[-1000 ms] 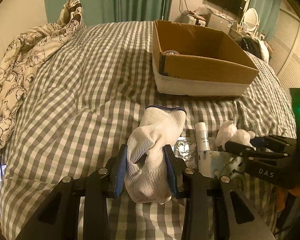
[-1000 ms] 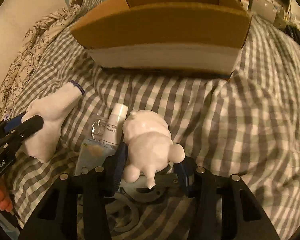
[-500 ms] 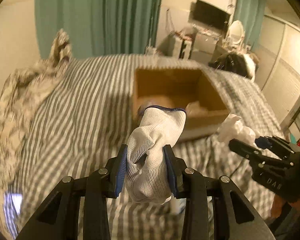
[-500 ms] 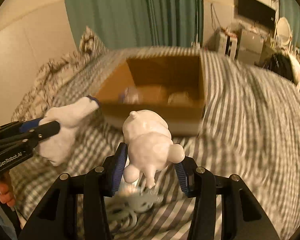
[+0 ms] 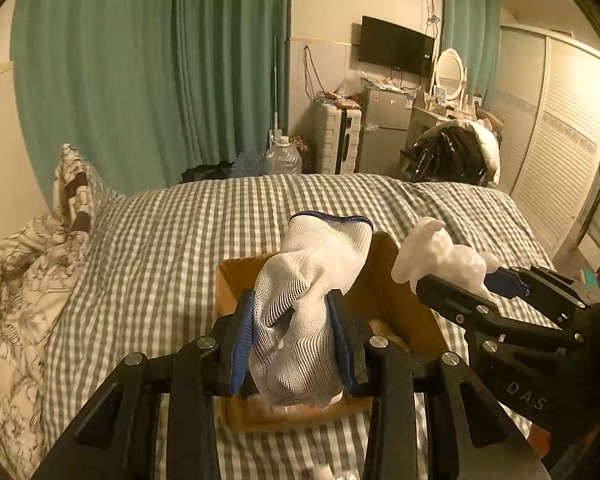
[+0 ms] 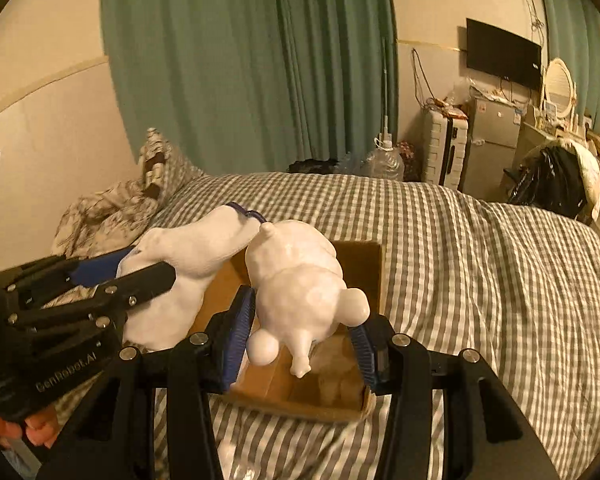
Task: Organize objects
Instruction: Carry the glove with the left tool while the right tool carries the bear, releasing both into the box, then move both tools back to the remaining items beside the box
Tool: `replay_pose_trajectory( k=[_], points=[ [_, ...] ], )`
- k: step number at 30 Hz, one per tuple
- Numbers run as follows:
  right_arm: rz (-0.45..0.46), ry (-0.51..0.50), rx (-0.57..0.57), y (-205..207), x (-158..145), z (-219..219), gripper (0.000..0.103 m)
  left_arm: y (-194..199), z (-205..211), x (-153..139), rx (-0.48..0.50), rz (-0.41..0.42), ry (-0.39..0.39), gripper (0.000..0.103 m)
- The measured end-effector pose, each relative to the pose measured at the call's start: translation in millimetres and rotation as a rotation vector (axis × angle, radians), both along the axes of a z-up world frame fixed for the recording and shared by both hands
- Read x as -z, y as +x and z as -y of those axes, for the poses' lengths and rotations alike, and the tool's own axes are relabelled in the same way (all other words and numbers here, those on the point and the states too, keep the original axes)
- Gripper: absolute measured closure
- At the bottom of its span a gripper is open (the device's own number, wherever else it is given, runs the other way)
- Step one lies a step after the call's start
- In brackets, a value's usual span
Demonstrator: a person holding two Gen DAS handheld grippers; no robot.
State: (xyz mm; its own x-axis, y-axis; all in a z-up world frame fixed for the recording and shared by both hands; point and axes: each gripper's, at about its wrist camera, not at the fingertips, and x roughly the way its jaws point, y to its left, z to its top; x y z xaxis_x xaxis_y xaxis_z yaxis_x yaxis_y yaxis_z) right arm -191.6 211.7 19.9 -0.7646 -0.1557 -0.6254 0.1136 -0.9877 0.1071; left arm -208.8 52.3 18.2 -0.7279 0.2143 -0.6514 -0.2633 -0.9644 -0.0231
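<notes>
My left gripper (image 5: 294, 344) is shut on a white knit glove (image 5: 308, 304) with a blue cuff, held above the open cardboard box (image 5: 404, 312) on the checked bed. My right gripper (image 6: 302, 340) is shut on a white toy figure (image 6: 300, 280), also held over the box (image 6: 360, 264). In the left wrist view the toy (image 5: 440, 256) and the right gripper (image 5: 472, 280) are at the right. In the right wrist view the glove (image 6: 188, 256) and the left gripper (image 6: 116, 280) are at the left. Pale items lie inside the box, mostly hidden.
The bed has a grey checked cover (image 5: 172, 248), with a floral duvet (image 5: 16, 280) bunched at the left. Green curtains (image 5: 160, 68), a suitcase (image 5: 340, 136), a small fridge (image 5: 384, 128) and a wardrobe (image 5: 556, 152) stand beyond the bed.
Both grippers have risen from the bed and moved forward over the box, each still holding its object. The tube and packets left on the bed have dropped out of view.
</notes>
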Motion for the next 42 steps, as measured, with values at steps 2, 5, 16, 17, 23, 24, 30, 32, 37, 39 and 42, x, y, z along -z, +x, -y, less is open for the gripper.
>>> replay_pose_trajectory(
  k=[2,5,16,17,23,24,30,32,37,39,42],
  points=[
    [0.021,-0.007,0.013,-11.4,11.2,-5.8,0.057,-12.6,-4.4,11.3,0.005,0.016,-0.002,0.067],
    [0.05,-0.03,0.019,-22.6,31.5,-11.8,0.057,-26.2,-10.3,31.7,0.016,0.047,-0.008,0.067],
    [0.036,-0.055,0.041,-13.3,32.3,-26.7,0.036,-19.3,-15.8,56.5,0.012,0.092,-0.048,0.02],
    [0.029,-0.054,0.047,-7.7,27.6,-27.8,0.035,-13.8,-11.9,50.8,-0.003,0.073,-0.048,0.012],
    [-0.025,-0.022,0.055,41.0,-6.1,-23.4,0.024,18.0,18.8,22.0,-0.082,0.033,-0.03,0.002],
    [-0.032,-0.016,0.052,48.8,-11.1,-22.3,0.022,24.1,24.4,18.8,-0.089,0.031,-0.022,0.002],
    [-0.075,0.066,0.043,106.0,-39.2,-8.0,0.013,73.9,57.3,1.6,-0.132,0.003,0.007,0.0],
    [-0.088,0.086,0.044,124.3,-43.3,-2.6,0.012,91.4,64.7,1.7,-0.135,0.0,0.01,0.0],
    [-0.047,0.103,0.034,155.5,-23.5,10.3,0.011,129.8,73.0,22.0,-0.152,0.023,0.016,0.0],
    [-0.006,0.105,0.047,160.7,-4.9,13.6,0.011,141.4,71.7,35.9,-0.147,0.037,0.016,0.0],
    [0.067,0.124,0.056,165.1,27.1,19.7,0.011,155.4,63.3,59.1,-0.122,0.062,-0.014,0.0]
  ],
)
